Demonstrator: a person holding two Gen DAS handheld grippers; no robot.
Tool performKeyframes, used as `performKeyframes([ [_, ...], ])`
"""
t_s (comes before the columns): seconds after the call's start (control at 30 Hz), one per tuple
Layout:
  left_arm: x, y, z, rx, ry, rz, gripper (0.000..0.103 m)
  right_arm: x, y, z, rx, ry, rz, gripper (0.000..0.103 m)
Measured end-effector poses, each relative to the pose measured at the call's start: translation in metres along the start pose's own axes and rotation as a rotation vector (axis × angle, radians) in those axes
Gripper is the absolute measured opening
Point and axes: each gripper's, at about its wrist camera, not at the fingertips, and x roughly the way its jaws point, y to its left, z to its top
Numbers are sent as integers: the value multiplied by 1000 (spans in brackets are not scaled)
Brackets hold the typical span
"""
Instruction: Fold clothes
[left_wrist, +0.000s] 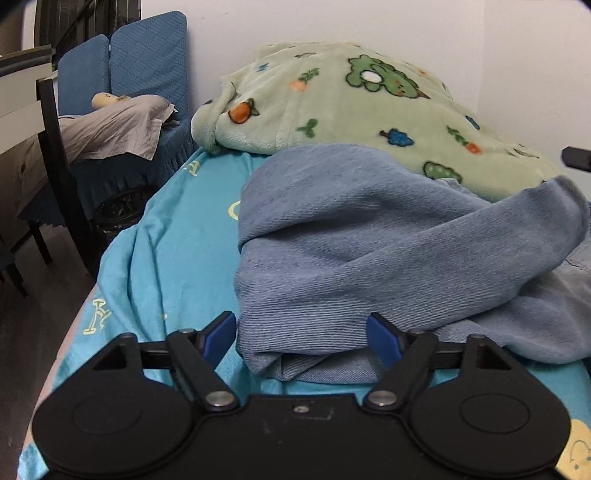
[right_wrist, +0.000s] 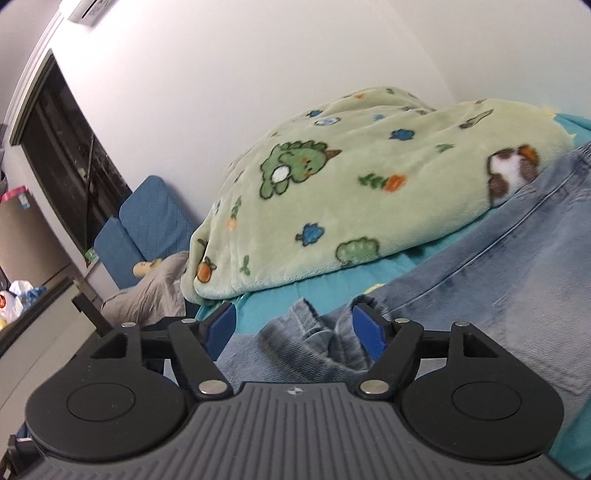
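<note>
Blue denim jeans (left_wrist: 369, 240) lie bunched on the bed's turquoise sheet (left_wrist: 173, 240), one leg folded over the rest. My left gripper (left_wrist: 301, 334) is open, its blue fingertips (left_wrist: 221, 332) on either side of the jeans' near folded edge. In the right wrist view the jeans (right_wrist: 480, 258) stretch to the right, with a crumpled hem (right_wrist: 306, 339) between the jaws. My right gripper (right_wrist: 293, 328) is open around that hem, without pinching it.
A green fleece blanket (left_wrist: 351, 103) with cartoon prints is heaped at the far side against the white wall. Left of the bed stand a blue padded sofa (left_wrist: 147, 55) with grey cloth (left_wrist: 110, 125), a dark chair frame (left_wrist: 59, 158) and floor.
</note>
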Motion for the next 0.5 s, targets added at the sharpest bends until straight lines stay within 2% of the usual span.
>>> performKeyframes([
  [0.13, 0, 2, -3, -16, 19, -10, 77, 15, 3, -19, -20, 60, -32, 76],
  [0.23, 0, 0, -6, -10, 37, -12, 76, 24, -6, -28, -1, 110, -97, 71],
  [0.27, 1, 0, -7, -10, 38, -14, 76, 23, -11, -30, 19, 123, -111, 67],
  [0.3, 1, 0, -8, -10, 40, -16, 76, 21, -15, -32, 33, 132, -124, 58],
  [0.4, 3, 0, -10, -9, 44, -23, 76, 13, -25, -38, 75, 156, -156, 39],
  [0.5, 10, 6, -12, -65, 50, -51, 75, 6, -26, -43, 95, 173, -197, 29],
])
